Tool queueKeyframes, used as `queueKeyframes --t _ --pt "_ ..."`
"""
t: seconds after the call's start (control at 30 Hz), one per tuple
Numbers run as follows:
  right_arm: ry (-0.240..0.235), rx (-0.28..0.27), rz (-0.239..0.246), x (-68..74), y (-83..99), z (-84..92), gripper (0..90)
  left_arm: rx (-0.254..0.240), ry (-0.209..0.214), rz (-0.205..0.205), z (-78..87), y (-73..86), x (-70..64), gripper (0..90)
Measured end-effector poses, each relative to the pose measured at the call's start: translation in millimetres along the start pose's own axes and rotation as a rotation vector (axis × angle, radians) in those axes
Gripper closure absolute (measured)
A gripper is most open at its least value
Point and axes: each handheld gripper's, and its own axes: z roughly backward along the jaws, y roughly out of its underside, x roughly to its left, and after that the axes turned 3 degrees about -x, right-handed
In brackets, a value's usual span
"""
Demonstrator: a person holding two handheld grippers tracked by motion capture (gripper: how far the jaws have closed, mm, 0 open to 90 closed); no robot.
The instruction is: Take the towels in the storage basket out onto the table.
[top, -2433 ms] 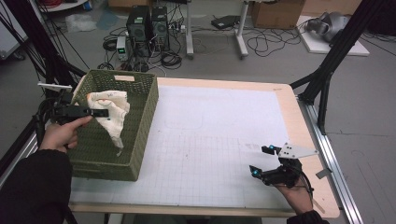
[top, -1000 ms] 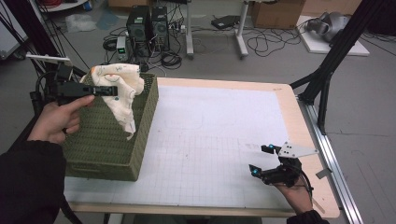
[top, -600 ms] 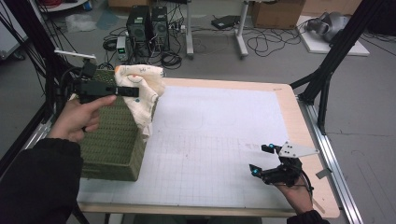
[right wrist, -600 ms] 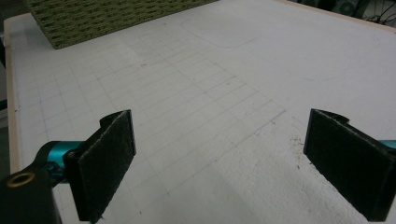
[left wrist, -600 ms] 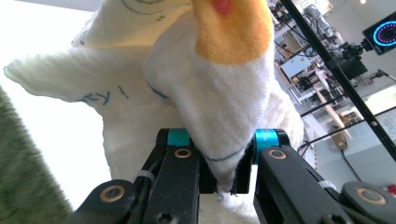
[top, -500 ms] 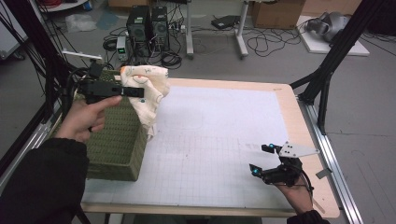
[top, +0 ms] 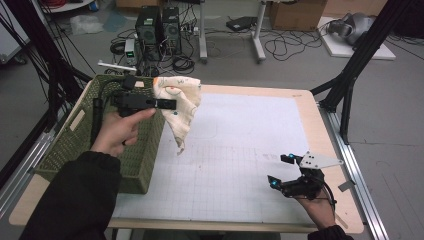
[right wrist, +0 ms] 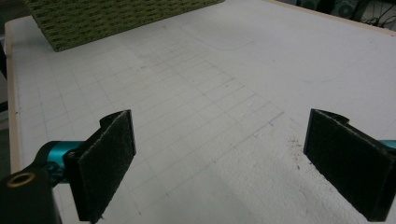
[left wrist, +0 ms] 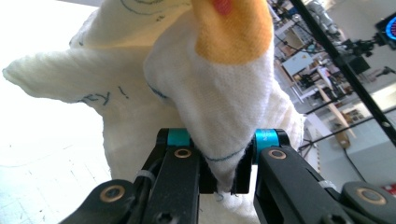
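Now, left gripper (top: 170, 104) fingers (left wrist: 219, 175) clamped on white cloth (top: 181, 102), right gripper (top: 280, 170) fingers (right wrist: 105, 161) apart

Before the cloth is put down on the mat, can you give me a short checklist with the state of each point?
1. Left gripper shut on the cloth: ok.
2. Cloth lifted out of the green basket: ok.
3. Cloth's hanging end off the white mat: cannot tell.
4. Mat bare below the cloth: ok.
5. Right gripper open, holding nothing: ok.
6. Right gripper far from the cloth: ok.
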Motion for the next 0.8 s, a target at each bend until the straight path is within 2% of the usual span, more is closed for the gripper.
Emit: queueKeyframes --t 0.17,0.23,0.37,0.43,0.53,0.57,0.6,0.73,0.8 --pt "-0.002 -0.003 0.002 0.0 -0.4 -0.6 8.3 0.034 -0.030 0.004 -24.8 10.2 -2.5 84.6" --pt "-0.002 -0.005 0.004 0.0 -0.7 -0.5 8.3 0.045 -0.070 -0.008 -34.6 13.5 -5.4 84.6" --pt "0.001 0.000 0.015 0.7 -1.2 0.0 8.2 0.032 -0.119 -0.019 -51.9 18.9 -9.9 84.5" --pt "-0.001 0.000 0.013 1.0 -1.4 0.4 8.3 0.032 -0.125 -0.013 -61.0 21.7 -11.3 84.5" --pt "0.000 -0.001 0.018 0.7 -1.4 0.3 8.3 0.039 -0.165 -0.020 -76.4 28.1 -14.4 84.3" --pt "0.002 0.004 0.022 1.2 -1.7 0.1 8.3 0.038 -0.165 -0.018 -81.9 31.1 -15.0 84.2" --pt "0.003 0.011 0.028 1.7 -2.1 -0.1 8.3 0.050 -0.157 -0.017 -87.6 33.7 -14.8 84.2" --pt "-0.001 0.008 0.037 2.6 -3.5 -1.3 8.3 0.068 -0.180 -0.007 -109.0 45.6 -10.8 84.2" --pt "-0.004 0.012 0.032 2.4 -3.6 -1.8 8.3 0.083 -0.212 -0.007 -121.6 52.3 -7.5 84.2"
